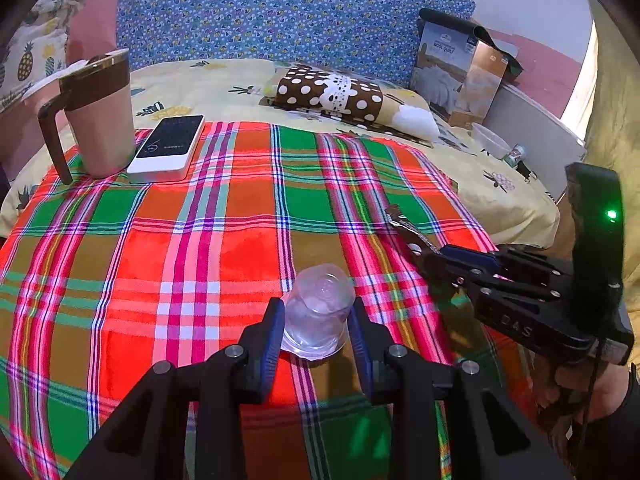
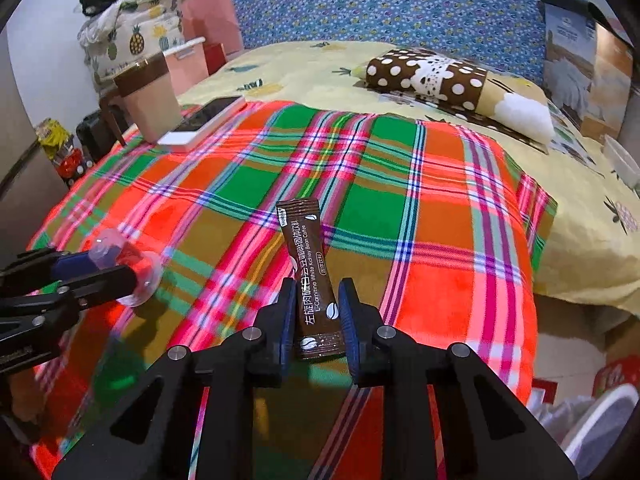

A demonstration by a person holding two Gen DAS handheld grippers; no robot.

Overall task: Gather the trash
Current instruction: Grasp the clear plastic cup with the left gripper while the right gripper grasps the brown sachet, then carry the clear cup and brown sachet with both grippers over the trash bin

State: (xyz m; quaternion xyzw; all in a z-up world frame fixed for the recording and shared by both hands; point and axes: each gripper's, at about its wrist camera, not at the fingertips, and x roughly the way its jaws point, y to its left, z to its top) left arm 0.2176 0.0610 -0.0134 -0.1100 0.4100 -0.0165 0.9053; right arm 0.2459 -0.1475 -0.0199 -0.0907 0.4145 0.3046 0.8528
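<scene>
My left gripper is shut on a small clear plastic cup, upside down, just above the plaid cloth. It also shows at the left of the right wrist view. My right gripper is shut on a brown coffee stick sachet and holds it flat above the cloth, its far end pointing away. In the left wrist view the right gripper sits to the right with the sachet seen edge-on.
A beige mug with a brown handle and a white power bank stand at the cloth's far left. A polka-dot pillow and a quilt box lie beyond. A white bin is at the lower right, beside the bed.
</scene>
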